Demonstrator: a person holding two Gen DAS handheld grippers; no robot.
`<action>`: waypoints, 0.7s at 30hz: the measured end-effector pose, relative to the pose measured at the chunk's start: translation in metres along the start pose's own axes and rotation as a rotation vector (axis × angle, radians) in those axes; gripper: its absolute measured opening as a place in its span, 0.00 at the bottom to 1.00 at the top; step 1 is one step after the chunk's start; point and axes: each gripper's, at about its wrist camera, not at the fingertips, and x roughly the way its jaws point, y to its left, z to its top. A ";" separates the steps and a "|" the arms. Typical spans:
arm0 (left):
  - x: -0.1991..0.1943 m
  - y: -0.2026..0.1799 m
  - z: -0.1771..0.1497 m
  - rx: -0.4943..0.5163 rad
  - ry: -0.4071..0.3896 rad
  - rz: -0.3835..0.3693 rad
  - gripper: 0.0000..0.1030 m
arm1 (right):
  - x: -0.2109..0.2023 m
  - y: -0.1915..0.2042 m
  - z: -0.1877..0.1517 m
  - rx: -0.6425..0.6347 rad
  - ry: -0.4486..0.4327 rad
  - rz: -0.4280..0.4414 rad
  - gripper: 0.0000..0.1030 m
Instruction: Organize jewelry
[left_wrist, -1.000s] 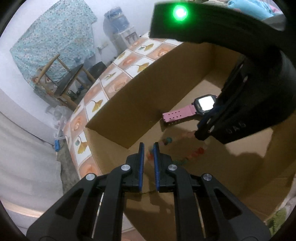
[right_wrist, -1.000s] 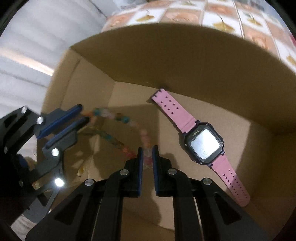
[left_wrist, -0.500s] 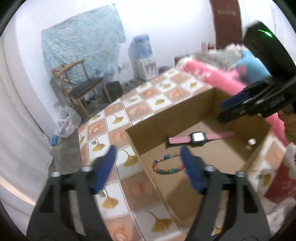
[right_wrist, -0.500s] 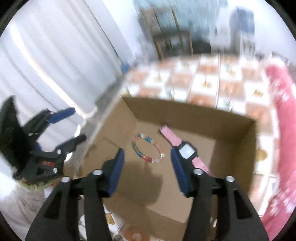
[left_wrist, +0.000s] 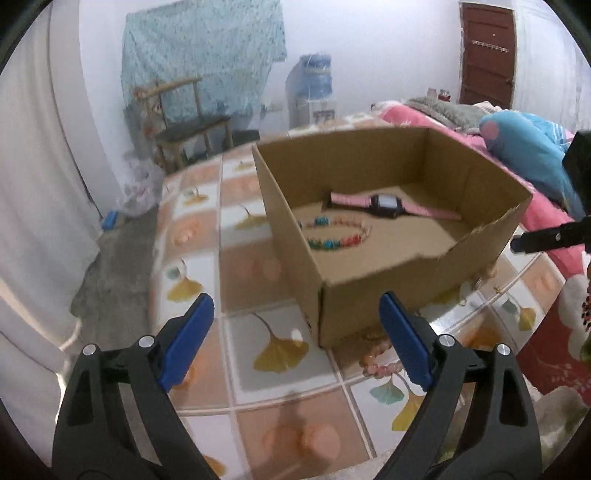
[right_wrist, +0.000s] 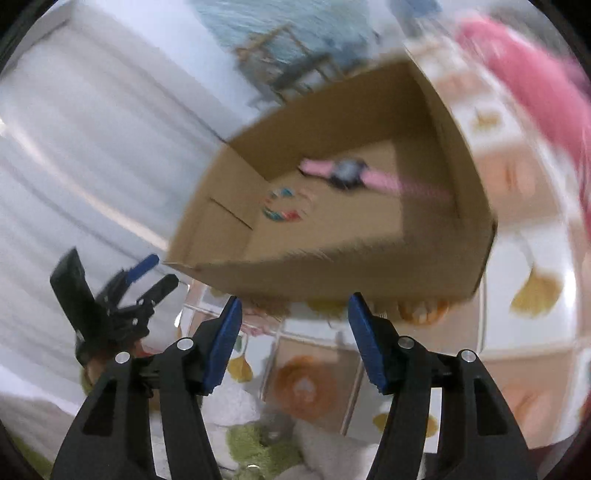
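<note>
Beaded bracelet and pink watch lie inside the cardboard box. Left gripper and right gripper, jaws just opening, stand apart and empty. Placement appears done; next, fetch the pale bead strand near the box

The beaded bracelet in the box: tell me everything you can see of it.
The beaded bracelet is a closed loop of small beads in teal, red, pink and pale tones. It lies flat as an oval ring on the floor of the open cardboard box, near the box's left wall. The pink-strapped watch lies just behind it, apart. No gripper touches it.
</note>
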 end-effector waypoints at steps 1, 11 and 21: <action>0.008 -0.001 -0.002 -0.004 0.011 0.004 0.85 | 0.008 -0.007 0.000 0.026 0.020 -0.017 0.56; 0.028 0.008 0.002 -0.034 0.010 0.009 0.86 | 0.019 -0.019 0.016 0.067 -0.004 -0.086 0.54; 0.014 0.001 -0.020 -0.064 -0.079 -0.075 0.85 | 0.010 -0.014 -0.013 0.007 -0.034 -0.145 0.50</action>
